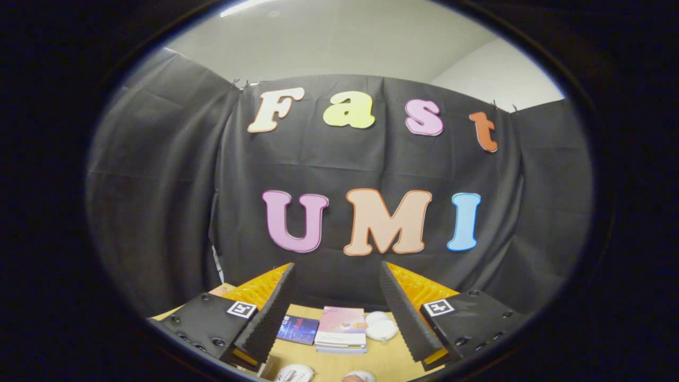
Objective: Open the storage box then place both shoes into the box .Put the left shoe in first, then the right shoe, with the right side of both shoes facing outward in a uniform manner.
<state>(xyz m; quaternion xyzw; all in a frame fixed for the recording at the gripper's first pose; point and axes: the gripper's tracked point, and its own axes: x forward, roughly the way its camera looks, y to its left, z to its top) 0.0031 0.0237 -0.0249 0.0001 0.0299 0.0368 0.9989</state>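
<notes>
I am holding the gripper (337,313) high and level, its fingers spread wide apart with nothing between them, which suits a moment when no grasp is under way and I am only surveying the booth. Looking through the gap between the fingers, I am seeing the wooden worktop (382,363) below, and on it, just ahead, a stack of books (340,335) with a pink cover on top. To its left a dark blue booklet (298,329) is lying flat, and to its right two white round pads (381,326) are sitting close together, touching or nearly so.

Nearer to me, low between the fingers, two pale rounded shapes are peeking in: one white with markings (293,373) and one whitish with a reddish touch (358,376). I am guessing these may be the shoes, but so little of them is in sight that I cannot say for sure. I cannot pick out the storage box from here, so I am judging that the task has not begun: the fingers are pointing mostly at the cloth wall, and I will need to tilt them down to find the box and open it.
</notes>
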